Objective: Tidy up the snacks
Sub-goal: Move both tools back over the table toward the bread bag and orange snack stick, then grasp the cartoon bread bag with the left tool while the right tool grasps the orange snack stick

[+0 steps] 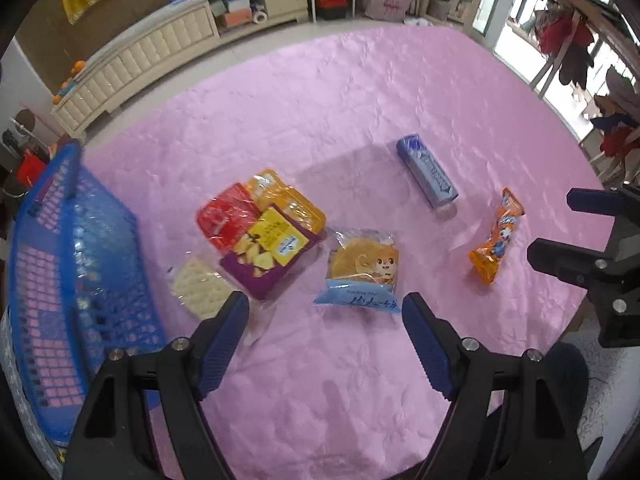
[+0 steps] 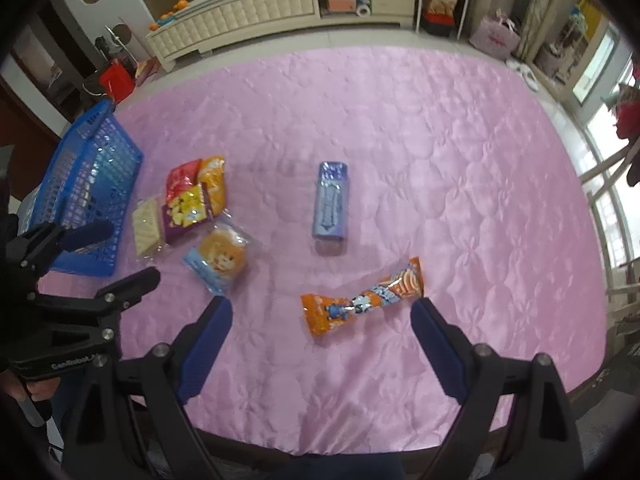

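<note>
Snacks lie on a pink tablecloth (image 1: pixel 320 120). A blue mesh basket (image 1: pixel 80 264) stands at the left edge; it also shows in the right wrist view (image 2: pixel 88 200). Beside it lie a pile of red, orange and purple packets (image 1: pixel 260 232), a white wafer pack (image 1: pixel 196 284), a bun in a blue-edged bag (image 1: pixel 362 270), a blue box (image 1: pixel 426 170) and an orange wrapped snack (image 1: pixel 496 236). My left gripper (image 1: pixel 324 308) is open above the bun bag. My right gripper (image 2: pixel 320 312) is open above the orange snack (image 2: pixel 360 300).
The table's near edge runs below the right gripper (image 2: pixel 360 448). A cream cabinet (image 2: pixel 260 12) stands on the floor beyond the table. Windows and hanging clothes (image 1: pixel 568 40) are at the right.
</note>
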